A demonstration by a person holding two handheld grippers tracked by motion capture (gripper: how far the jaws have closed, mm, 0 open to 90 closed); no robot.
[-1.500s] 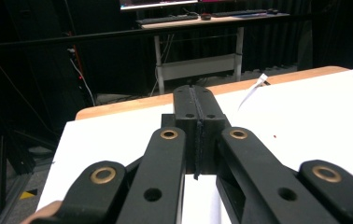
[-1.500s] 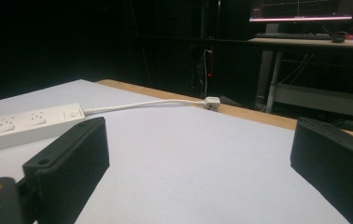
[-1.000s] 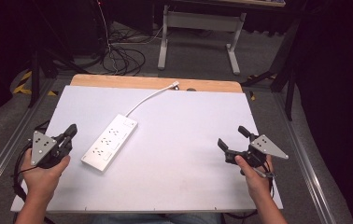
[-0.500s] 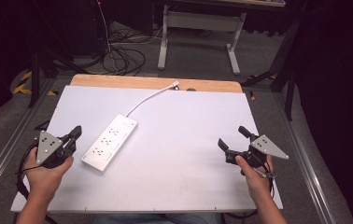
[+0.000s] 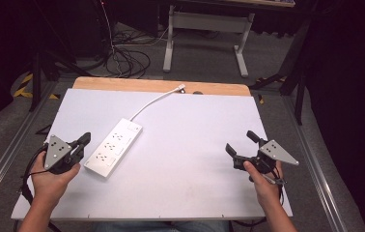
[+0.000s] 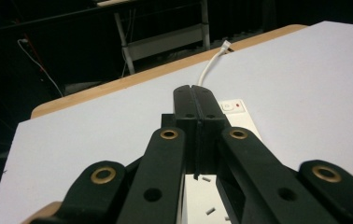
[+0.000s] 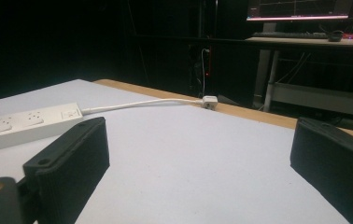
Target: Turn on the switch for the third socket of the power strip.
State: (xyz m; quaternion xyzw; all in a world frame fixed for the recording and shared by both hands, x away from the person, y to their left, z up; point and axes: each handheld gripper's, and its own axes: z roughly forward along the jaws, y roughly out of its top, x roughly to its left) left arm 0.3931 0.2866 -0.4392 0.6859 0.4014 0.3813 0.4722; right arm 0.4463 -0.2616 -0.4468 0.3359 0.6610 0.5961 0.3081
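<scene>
Power strip's [image 6: 233, 108] red switch light, left gripper view

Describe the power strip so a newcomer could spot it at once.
On the white table, look left of centre, just beyond the shut left gripper. The power strip lies there diagonally: a long white bar with rows of sockets, its white cable running to the table's far wooden edge.

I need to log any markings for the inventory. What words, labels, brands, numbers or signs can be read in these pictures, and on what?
None can be read.
Power strip: no legible print; its switch end bears a small round symbol and a red dot, too small to read.
Monitor at the back in the right gripper view: graph lines, too blurred to read.
Left gripper and right gripper: no markings visible.
</scene>
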